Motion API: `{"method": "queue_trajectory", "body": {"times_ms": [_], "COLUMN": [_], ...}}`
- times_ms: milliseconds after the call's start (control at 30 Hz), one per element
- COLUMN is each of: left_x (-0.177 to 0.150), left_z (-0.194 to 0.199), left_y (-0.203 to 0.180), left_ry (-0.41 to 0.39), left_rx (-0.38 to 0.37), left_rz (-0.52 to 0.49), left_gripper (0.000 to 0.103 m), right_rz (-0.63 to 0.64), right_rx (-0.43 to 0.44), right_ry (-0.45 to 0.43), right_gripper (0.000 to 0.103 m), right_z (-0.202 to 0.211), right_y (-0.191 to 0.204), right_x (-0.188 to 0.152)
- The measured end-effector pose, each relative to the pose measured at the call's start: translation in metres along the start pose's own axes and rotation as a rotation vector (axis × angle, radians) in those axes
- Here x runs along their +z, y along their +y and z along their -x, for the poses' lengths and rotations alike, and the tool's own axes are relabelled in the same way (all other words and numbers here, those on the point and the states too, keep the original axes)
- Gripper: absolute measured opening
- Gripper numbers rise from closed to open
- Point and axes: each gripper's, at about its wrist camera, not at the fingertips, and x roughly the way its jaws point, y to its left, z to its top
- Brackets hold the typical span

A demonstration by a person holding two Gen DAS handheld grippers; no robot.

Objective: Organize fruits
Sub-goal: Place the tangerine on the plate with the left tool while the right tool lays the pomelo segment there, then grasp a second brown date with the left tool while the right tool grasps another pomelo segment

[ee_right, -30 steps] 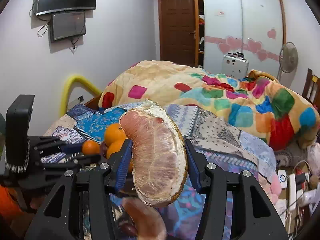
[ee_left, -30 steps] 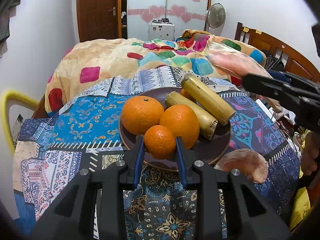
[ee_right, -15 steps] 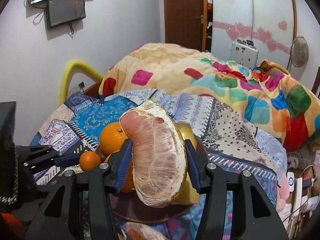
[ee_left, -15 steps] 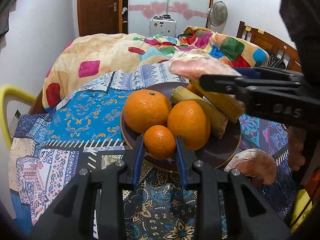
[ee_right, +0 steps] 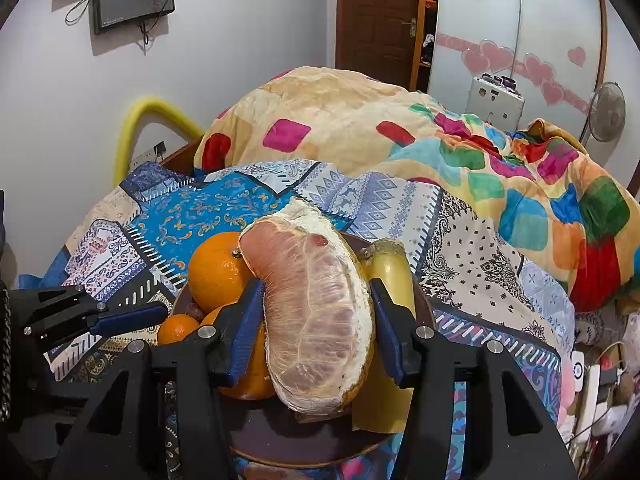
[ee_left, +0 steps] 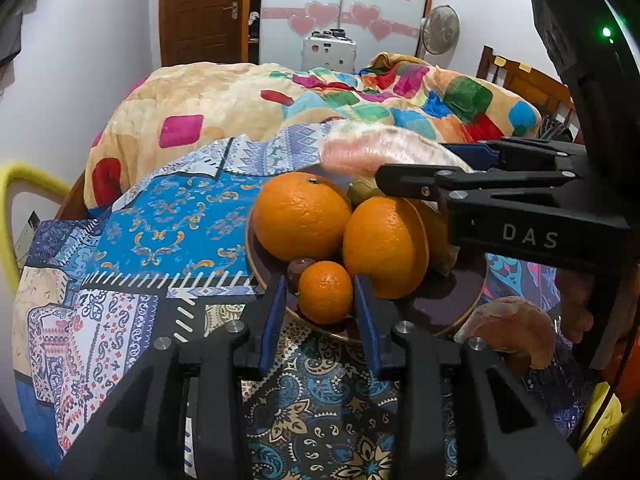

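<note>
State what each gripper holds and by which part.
The right gripper clamps the peeled pomelo segment across its middle. The left gripper, jaws just opening, straddles the small orange without gripping it.

Even, bright indoor light, both views sharp.
Fisheye bending curves walls and door (ee_right: 376, 20) near the black-vignetted corners; soft shadows under the oranges (ee_left: 302, 216).

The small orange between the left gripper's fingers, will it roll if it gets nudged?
Probably. The small orange is round and sits at the plate's edge, so it could roll. The left gripper has just been opening around it. Its dimpled skin likely grips well.
</note>
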Motion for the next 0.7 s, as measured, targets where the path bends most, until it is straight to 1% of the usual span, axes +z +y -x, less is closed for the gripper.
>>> {"method": "queue_trajectory", "body": {"times_ms": [67, 167, 333, 467, 700], "left_x": [0.000, 0.000, 0.001, 0.003, 0.005], "left_z": [0.003, 0.009, 0.013, 0.024, 0.059], "left_y": [0.001, 0.003, 0.002, -0.001, -0.017], "left_ry": [-0.019, -0.040, -0.042, -0.054, -0.092], "left_rx": [0.011, 0.012, 0.018, 0.016, 0.018], "left_rz": [0.006, 0.016, 0.014, 0.010, -0.008], "left_gripper": [0.045, 0.046, 0.046, 0.046, 0.047], "right_rz": [0.001, -0.006, -0.005, 0.004, 0.006], "right_rx": [-0.003, 0.015, 0.023, 0.020, -0.003], "right_ry": [0.003, 0.001, -0.010, -0.041, -0.108], "right_gripper": [0.049, 0.049, 0.049, 0.049, 0.049], "right_z": [0.000, 0.000, 0.010, 0.030, 0.077], "right_y": [0.000, -0.001, 0.000, 0.003, 0.003], "right_x": [0.000, -0.001, -0.002, -0.005, -0.017]}}
